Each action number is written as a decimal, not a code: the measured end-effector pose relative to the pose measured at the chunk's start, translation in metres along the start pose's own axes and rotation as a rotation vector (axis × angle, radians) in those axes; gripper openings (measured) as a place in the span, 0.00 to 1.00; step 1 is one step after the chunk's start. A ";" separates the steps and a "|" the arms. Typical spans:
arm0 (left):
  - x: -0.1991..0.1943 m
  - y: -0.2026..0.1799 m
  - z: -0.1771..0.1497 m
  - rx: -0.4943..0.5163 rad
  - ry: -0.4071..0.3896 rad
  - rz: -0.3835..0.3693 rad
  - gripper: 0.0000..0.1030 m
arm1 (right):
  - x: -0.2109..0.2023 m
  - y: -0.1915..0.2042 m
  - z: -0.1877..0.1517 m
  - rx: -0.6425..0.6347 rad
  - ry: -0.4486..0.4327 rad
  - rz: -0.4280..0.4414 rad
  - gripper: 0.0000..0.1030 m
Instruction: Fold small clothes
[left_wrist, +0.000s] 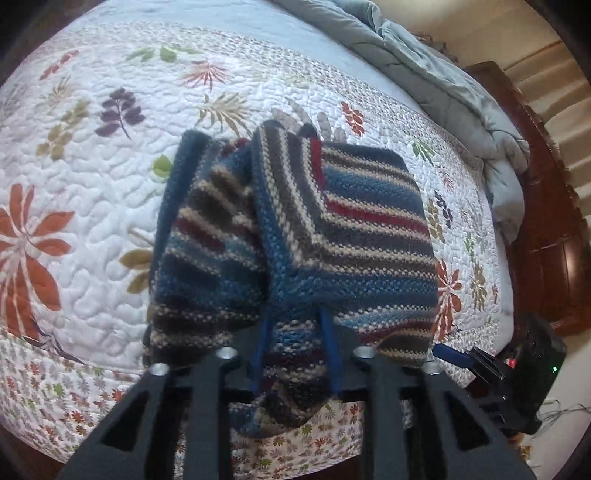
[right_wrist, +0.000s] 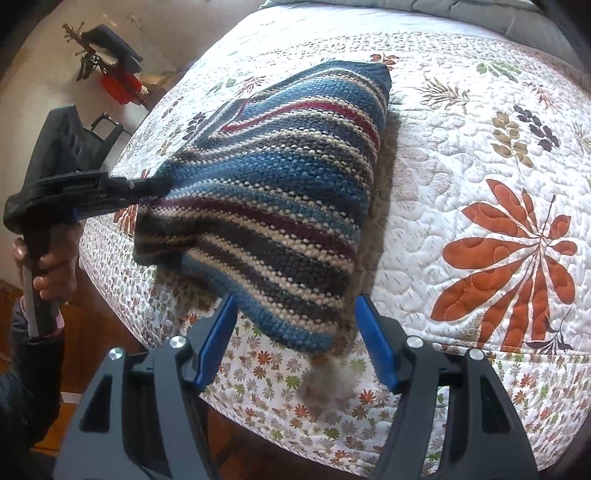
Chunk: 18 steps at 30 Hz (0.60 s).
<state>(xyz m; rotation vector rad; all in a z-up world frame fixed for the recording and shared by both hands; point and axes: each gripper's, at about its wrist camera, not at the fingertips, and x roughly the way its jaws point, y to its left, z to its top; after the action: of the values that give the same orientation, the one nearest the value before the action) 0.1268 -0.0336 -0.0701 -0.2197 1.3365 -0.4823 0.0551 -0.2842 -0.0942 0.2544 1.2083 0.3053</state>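
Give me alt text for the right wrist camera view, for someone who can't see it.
A striped knit garment lies on a floral quilt, its near corner between the right gripper's open blue fingers. At left, the left gripper, held in a hand, reaches the garment's left edge.

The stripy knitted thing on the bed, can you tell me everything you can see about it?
The stripy knitted thing is soft, chunky wool in blue, cream, grey and dark red bands. It lies folded over itself on the flowery quilt near the bed's edge, with a brownish furry fringe peeking out underneath. The left tongs have its near end between them; the right tongs straddle its corner, open.
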 end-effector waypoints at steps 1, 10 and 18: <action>-0.003 -0.002 0.002 0.007 -0.013 0.000 0.48 | -0.001 -0.001 0.000 0.001 0.000 -0.003 0.64; 0.020 0.010 0.023 -0.011 0.056 0.009 0.71 | 0.007 0.001 0.000 0.003 0.010 0.003 0.64; 0.054 0.021 0.030 -0.015 0.092 0.008 0.73 | 0.008 -0.003 0.001 0.009 0.016 -0.008 0.64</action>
<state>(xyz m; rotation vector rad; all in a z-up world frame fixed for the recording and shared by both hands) 0.1686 -0.0428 -0.1191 -0.2065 1.4309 -0.4812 0.0586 -0.2838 -0.1019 0.2554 1.2269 0.2955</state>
